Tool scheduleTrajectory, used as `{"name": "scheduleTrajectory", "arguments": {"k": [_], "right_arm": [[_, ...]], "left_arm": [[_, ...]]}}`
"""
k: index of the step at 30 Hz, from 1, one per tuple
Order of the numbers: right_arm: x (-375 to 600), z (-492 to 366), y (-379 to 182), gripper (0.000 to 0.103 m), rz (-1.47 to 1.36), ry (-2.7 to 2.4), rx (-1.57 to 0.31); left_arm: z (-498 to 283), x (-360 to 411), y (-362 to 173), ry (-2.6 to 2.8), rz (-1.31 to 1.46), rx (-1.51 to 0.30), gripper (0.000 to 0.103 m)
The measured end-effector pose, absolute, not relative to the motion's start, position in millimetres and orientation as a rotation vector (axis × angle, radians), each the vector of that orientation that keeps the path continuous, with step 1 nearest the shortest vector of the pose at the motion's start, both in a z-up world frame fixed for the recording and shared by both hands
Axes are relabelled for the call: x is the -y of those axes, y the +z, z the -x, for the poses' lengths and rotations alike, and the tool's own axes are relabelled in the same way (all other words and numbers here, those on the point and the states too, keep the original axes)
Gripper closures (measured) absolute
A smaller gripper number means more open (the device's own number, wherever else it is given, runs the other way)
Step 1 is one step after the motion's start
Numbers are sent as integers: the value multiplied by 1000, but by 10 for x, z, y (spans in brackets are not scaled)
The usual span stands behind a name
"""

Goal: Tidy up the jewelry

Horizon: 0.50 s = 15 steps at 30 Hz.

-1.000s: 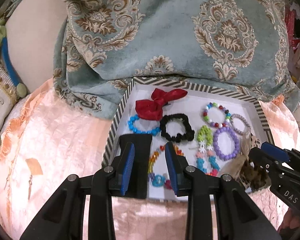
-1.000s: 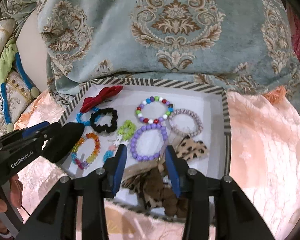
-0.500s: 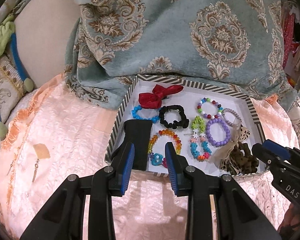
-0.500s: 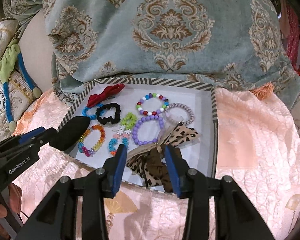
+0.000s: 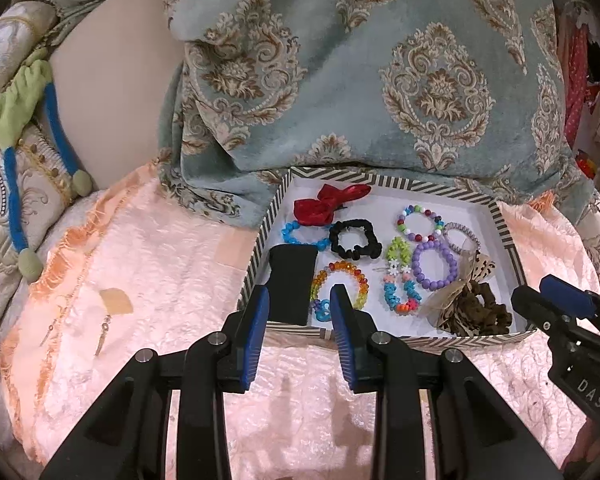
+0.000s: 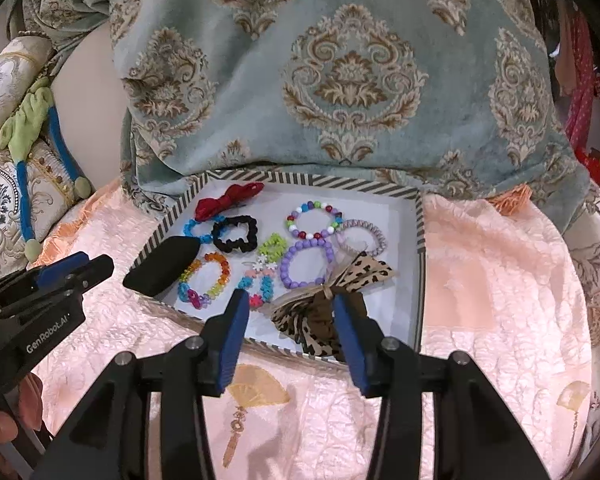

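Observation:
A striped-rim white tray (image 5: 506,232) (image 6: 420,224) lies on a peach cloth and holds jewelry: a red bow (image 5: 324,204) (image 6: 224,200), a black scrunchie (image 5: 354,240) (image 6: 236,234), several bead bracelets, a purple bead bracelet (image 5: 434,266) (image 6: 306,264), a black case (image 5: 292,288) (image 6: 162,266) and a leopard-print bow (image 5: 468,308) (image 6: 332,304). My left gripper (image 5: 298,316) is open and empty, just before the tray's near left edge. My right gripper (image 6: 288,316) is open and empty, its jaws either side of the leopard bow at the near edge.
A teal damask blanket (image 5: 380,80) (image 6: 340,72) is heaped behind the tray. Patterned cushions with a green and blue cord (image 5: 24,120) lie at the left. Small earrings (image 5: 104,330) lie on the peach cloth left of the tray. Red clothing hangs at the far right.
Both grippers have drawn back from over the tray toward me. The tray and its contents now appear smaller and farther. Both stay open; nothing in the tray has moved.

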State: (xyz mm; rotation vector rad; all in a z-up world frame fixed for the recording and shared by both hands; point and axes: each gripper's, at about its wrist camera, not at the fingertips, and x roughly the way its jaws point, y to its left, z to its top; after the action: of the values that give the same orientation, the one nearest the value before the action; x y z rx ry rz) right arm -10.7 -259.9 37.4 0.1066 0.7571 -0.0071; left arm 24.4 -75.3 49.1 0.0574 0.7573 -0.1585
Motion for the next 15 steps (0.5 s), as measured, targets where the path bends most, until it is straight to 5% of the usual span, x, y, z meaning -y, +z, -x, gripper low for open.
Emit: {"name": "scheduleTrajectory", "arguments": {"k": [15], "right_arm": [[2531, 306, 569, 54, -100, -19, -710]], "left_arm": [[-55, 724, 698, -141, -64, -709, 87]]}}
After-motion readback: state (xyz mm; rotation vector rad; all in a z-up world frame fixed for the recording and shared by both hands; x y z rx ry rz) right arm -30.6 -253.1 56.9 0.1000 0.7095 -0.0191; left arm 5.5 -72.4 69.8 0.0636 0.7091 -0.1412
